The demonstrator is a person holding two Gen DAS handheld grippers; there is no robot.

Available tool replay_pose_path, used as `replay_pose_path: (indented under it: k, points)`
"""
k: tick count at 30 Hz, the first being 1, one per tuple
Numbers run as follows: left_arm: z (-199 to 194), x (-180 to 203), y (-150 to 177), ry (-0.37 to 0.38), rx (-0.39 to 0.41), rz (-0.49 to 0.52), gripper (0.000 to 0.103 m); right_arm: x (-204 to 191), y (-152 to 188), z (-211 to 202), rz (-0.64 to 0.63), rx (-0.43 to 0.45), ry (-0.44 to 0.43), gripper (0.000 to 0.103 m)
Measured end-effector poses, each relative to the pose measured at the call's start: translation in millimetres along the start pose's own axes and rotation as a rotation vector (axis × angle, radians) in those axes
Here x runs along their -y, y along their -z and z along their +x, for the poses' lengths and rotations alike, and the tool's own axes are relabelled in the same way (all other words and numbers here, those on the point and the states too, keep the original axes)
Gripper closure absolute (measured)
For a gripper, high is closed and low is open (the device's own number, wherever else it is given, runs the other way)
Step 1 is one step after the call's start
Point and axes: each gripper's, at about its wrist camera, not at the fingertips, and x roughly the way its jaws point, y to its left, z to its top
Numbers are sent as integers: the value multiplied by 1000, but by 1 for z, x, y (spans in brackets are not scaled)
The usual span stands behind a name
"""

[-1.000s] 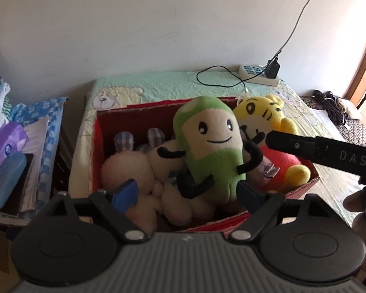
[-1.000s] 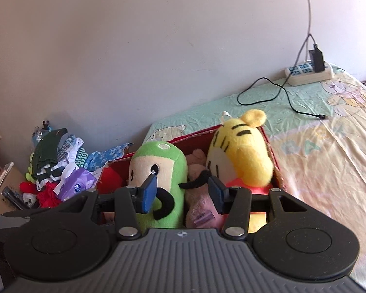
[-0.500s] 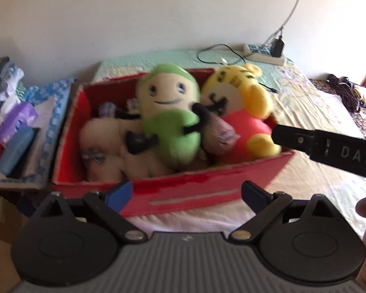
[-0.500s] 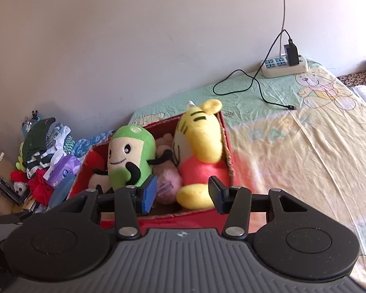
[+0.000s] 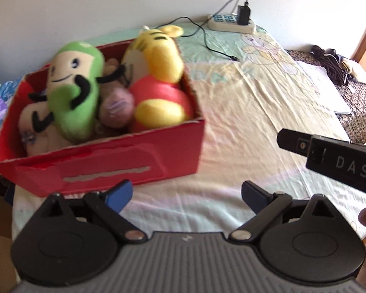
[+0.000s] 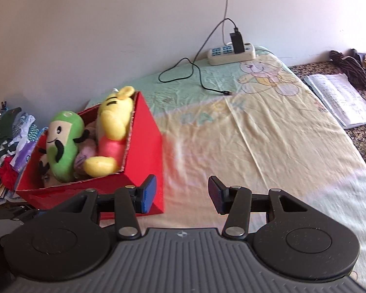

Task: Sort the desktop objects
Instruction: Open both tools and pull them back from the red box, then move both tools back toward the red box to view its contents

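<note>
A red cardboard box [image 5: 109, 163] [image 6: 144, 146] stands on the bed sheet at the left. It holds a green plush [image 5: 73, 92] [image 6: 63, 146], a yellow tiger plush [image 5: 158, 73] [image 6: 114, 122], a purplish plush ball [image 5: 116, 105] and a cream plush [image 5: 34, 131]. My left gripper [image 5: 186, 193] hangs open and wide in front of the box, with nothing between its fingers. My right gripper [image 6: 181, 193] is open about halfway and empty, beside the box's near right corner. Its black body [image 5: 329, 156] shows at the right of the left wrist view.
The printed bed sheet [image 6: 256, 134] stretches to the right of the box. A power strip [image 6: 231, 51] with a charger and its black cable [image 6: 195, 73] lies by the wall. An open book [image 6: 341, 97] and dark cords [image 6: 349, 66] lie far right. Clothes [image 6: 9, 131] are piled left of the box.
Both grippers have drawn back from the box and swung right, so the box now sits at the left of each view. The left jaws stand wider than before.
</note>
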Motion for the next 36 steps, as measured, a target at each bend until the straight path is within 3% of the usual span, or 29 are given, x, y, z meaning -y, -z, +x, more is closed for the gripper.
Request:
replay_pose_path:
  k: [16,21,25,36]
  points:
    - [28,69,-8,-26,-46,61,4,73,8,8,63,-88,205,48]
    - [31,80,-8,-33,-47,70,4,84,8,11,74,-108,256,36]
    - [34,80,-5,-50,-60,60,4,88,9,13,50,-106,288,33]
    - [27,42,9,-91,-74,18,4,72,18,22,48,-140,267,33]
